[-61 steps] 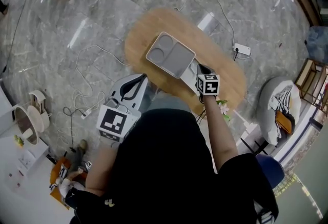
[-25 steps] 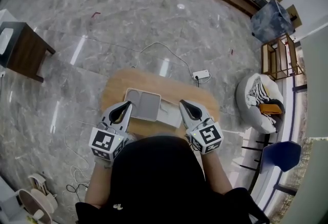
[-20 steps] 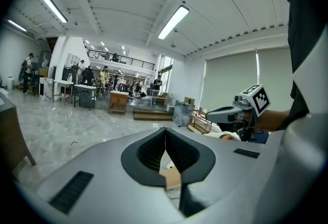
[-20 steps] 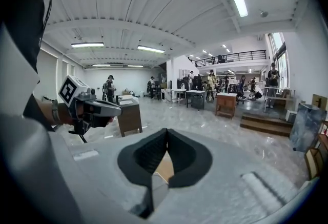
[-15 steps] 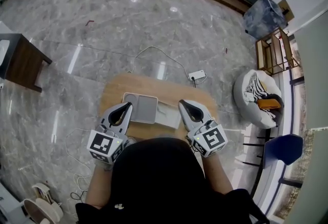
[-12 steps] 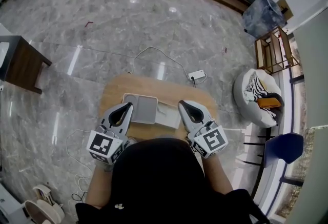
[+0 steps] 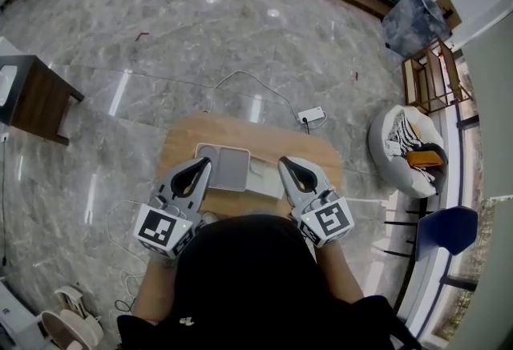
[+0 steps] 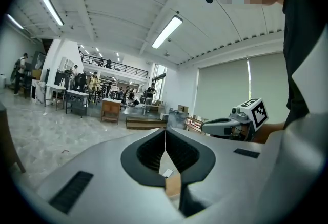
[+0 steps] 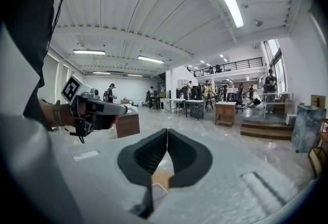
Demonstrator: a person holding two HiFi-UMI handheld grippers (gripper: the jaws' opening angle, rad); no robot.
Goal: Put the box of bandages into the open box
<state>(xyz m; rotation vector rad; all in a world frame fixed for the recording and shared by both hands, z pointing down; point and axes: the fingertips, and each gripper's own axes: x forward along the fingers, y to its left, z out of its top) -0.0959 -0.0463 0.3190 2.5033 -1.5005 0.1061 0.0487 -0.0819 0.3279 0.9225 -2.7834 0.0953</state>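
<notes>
Open box (image 7: 224,166) flat on oval wooden table (image 7: 317,158), pale flap (image 7: 266,179) at its right, long axis left-right, bandage box not discernible, left gripper (image 7: 206,163) and right gripper (image 7: 283,162) flanking it, all 4 jaws pressed together, empty, glossy grey marble floor (image 7: 160,36), big open hall.

Open box (image 7: 223,166): pale grey, rectangular, shallow, lying flat with its opening upward on the left half of the oval wooden bench (image 7: 240,130). A white flat piece (image 7: 264,179) lies against the box's right side; whether it is the lid or the bandage box cannot be told.
</notes>
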